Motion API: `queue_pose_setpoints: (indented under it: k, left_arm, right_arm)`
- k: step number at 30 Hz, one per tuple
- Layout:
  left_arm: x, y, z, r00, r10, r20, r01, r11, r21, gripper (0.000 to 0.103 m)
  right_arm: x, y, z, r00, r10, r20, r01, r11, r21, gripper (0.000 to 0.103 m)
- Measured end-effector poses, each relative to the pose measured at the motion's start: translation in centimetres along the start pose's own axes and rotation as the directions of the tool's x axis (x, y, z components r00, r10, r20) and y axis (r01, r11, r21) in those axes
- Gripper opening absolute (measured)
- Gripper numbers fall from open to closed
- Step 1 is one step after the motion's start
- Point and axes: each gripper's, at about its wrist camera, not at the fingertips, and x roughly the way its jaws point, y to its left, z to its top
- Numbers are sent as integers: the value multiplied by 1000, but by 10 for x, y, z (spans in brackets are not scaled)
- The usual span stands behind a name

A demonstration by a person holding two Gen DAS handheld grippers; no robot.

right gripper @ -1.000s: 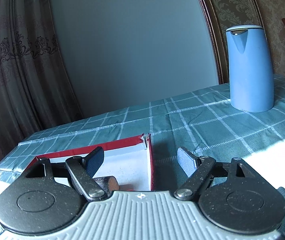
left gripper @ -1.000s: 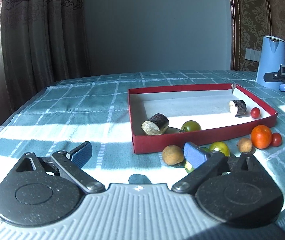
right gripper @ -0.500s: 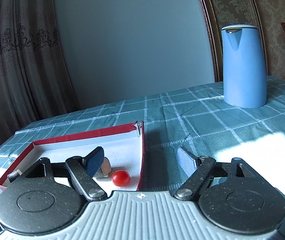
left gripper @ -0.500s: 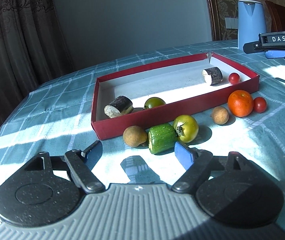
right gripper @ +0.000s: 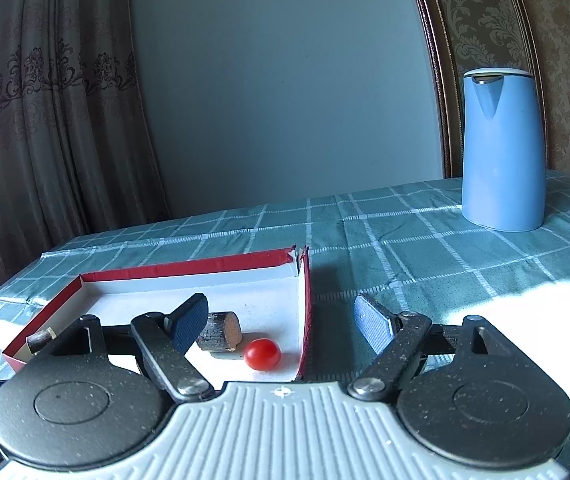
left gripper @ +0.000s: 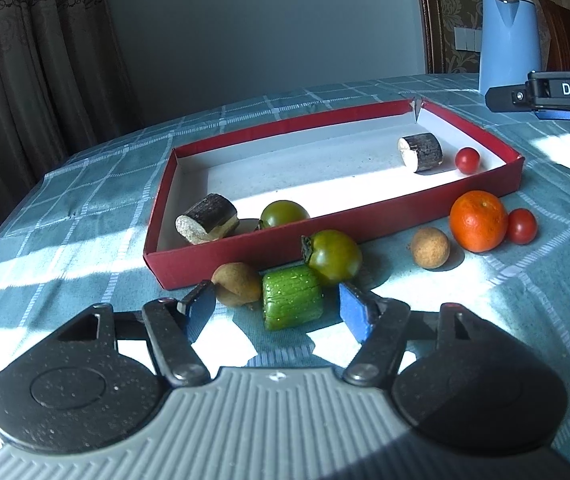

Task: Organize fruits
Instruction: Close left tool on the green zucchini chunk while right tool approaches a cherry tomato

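Left gripper (left gripper: pixel 275 310) was spread wide around the green cucumber chunk (left gripper: pixel 292 298), not pinching it; right gripper (right gripper: pixel 281 322) hung spread over the red tray (right gripper: pixel 307 308).

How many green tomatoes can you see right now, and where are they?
2. One green tomato lies inside the red tray, against its near wall. The other green tomato sits outside on the tablecloth, touching the green cucumber piece. More may be hidden behind the hand-held gripper.

Open left hand-held gripper (left gripper: pixel 277 310) flanking green cucumber chunk (left gripper: pixel 291 297), red tray (left gripper: pixel 325 226) behind
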Motion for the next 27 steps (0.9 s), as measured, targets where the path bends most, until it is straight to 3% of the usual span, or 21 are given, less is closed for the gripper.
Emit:
queue_pose_setpoints:
  k: [4, 7, 12, 21, 27]
  left_arm:
    - [-1, 2, -1, 1000, -9, 6, 9, 1000, -13, 59]
    - [-5, 1, -3, 1000, 11, 26, -11, 1000, 1, 44]
    - [-11, 1, -7, 999, -19, 41, 18, 1000, 7, 29]
    - [-4, -5, -5, 999, -34, 16, 34, 999, 43, 29]
    - [-8, 1, -7, 999, -43, 29, 42, 999, 13, 25]
  right_arm:
    - [-2, 3, -1, 1000, -6, 8, 6, 1000, -20, 80]
    - [-2, 3, -1, 1000, -24, 17, 25, 999, -25, 80]
    - [-1, -1, 0, 1000, -17, 7, 17, 1000, 3, 80]
    - [3, 0, -2, 1000, -22, -17, 22, 1000, -4, 80]
    - [3, 3, -3, 999, -24, -20, 24, 999, -31, 80]
